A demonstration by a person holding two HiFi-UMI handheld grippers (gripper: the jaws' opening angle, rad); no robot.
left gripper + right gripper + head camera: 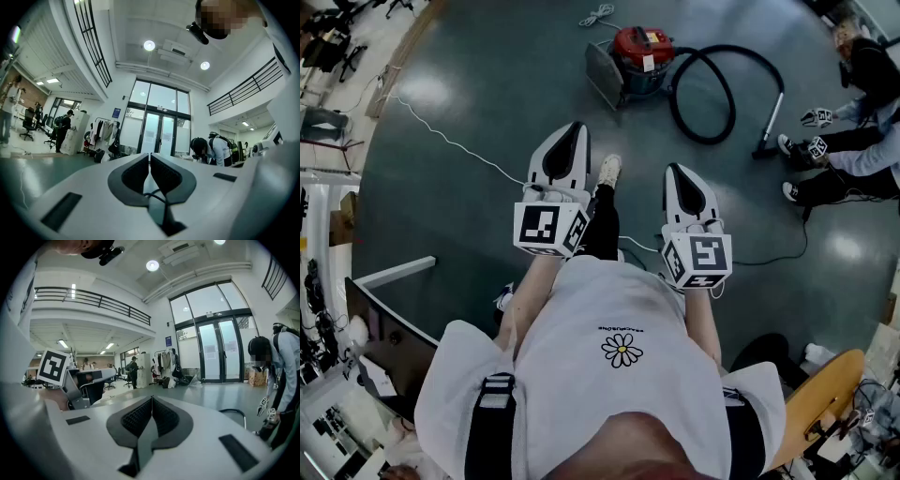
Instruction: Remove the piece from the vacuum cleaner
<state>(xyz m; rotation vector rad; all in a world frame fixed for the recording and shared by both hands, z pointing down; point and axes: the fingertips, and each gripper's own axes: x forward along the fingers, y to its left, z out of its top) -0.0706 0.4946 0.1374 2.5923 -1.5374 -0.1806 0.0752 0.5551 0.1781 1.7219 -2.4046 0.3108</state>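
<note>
The red vacuum cleaner (639,56) stands on the dark floor far ahead. Its black hose (712,89) loops to the right and ends in a floor nozzle (766,148). A grey panel (602,73) leans against the cleaner's left side. I hold both grippers at chest height, pointing forward and well short of the cleaner. My left gripper (574,127) (149,155) is shut with nothing in its jaws. My right gripper (675,169) (152,398) is shut and empty too. The left gripper's marker cube (52,367) shows in the right gripper view, and so does a bit of the hose (233,412).
A person (858,141) sits on the floor at the right, near the nozzle. A white cable (450,142) runs across the floor on the left. A dark desk (389,333) stands at my lower left and a wooden chair (825,398) at my lower right.
</note>
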